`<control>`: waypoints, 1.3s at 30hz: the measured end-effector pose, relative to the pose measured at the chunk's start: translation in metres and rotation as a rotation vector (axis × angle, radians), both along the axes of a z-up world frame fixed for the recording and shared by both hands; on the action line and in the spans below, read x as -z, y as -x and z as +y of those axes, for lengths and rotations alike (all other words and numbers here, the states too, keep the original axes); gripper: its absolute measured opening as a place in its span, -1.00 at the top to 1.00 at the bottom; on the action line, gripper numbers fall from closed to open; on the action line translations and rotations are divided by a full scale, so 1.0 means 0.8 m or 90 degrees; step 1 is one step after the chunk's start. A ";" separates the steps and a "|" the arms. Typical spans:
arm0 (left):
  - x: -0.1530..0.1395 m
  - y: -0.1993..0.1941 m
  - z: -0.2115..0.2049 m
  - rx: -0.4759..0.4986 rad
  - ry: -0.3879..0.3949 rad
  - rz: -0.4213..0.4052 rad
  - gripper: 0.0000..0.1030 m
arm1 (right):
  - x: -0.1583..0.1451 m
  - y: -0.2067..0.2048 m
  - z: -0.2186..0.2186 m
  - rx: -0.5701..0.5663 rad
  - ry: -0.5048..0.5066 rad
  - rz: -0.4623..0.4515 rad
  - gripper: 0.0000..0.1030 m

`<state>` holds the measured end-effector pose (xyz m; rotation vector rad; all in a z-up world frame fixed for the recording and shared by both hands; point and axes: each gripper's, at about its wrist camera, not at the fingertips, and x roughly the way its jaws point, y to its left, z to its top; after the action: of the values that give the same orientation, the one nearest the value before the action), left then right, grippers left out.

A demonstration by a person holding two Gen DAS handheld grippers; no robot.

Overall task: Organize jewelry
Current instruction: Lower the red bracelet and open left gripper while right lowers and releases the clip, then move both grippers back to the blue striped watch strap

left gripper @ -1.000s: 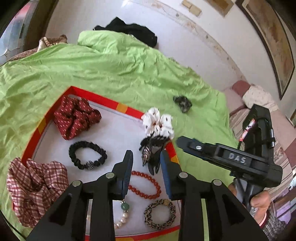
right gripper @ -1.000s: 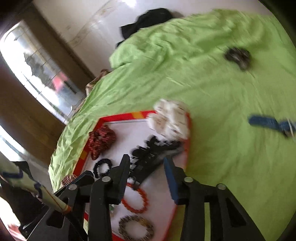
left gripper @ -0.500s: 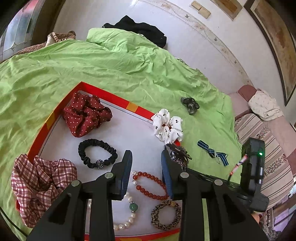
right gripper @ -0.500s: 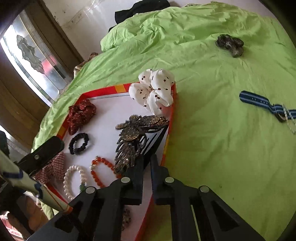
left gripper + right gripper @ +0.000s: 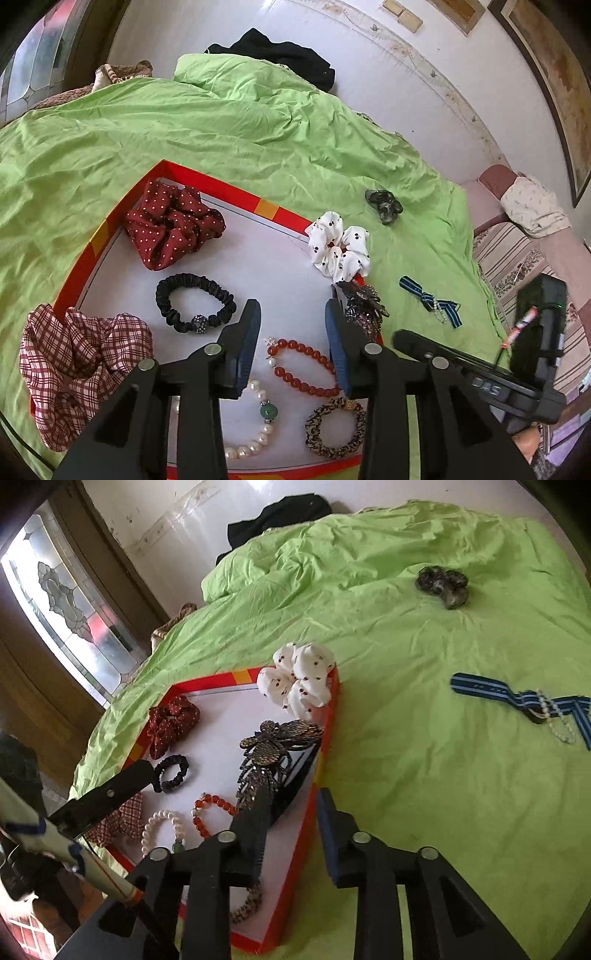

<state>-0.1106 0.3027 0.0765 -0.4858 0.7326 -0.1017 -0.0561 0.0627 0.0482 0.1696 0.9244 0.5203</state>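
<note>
Two views. Left wrist view: the left gripper (image 5: 291, 334) points down over the tray (image 5: 207, 184), jaws spread with nothing between them, above the red bracelet (image 5: 303, 363). The hair claw (image 5: 364, 304) lies at the tray's right edge, below the white scrunchie (image 5: 340, 251).

Right wrist view: the right gripper (image 5: 291, 834) tilts down at the tray's (image 5: 325, 760) border. Its jaws have just been opening and hold nothing; the hair claw (image 5: 273, 749) rests just ahead on the tray. A blue bow (image 5: 524, 701) lies apart on the sheet (image 5: 424, 775).
</note>
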 end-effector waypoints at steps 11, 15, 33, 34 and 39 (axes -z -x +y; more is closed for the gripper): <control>0.000 0.010 -0.033 -0.021 -0.083 0.029 0.25 | -0.006 0.061 -0.051 0.011 0.142 -0.071 0.15; -0.008 0.025 -0.049 -0.026 -0.097 0.045 0.25 | -0.009 0.069 -0.086 0.035 0.139 -0.067 0.04; -0.055 -0.011 -0.217 0.129 -0.142 0.078 0.16 | 0.012 0.053 -0.295 0.221 0.044 -0.017 0.02; -0.055 -0.021 -0.231 0.140 -0.144 0.079 0.16 | 0.013 0.046 -0.305 0.229 0.034 -0.017 0.02; -0.043 -0.075 -0.265 0.152 -0.132 0.102 0.15 | 0.020 0.013 -0.326 0.228 -0.043 -0.007 0.02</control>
<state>-0.0506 0.0910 0.1105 -0.2081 0.9469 -0.2098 -0.0662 -0.1985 0.0319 0.3849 0.8434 0.2194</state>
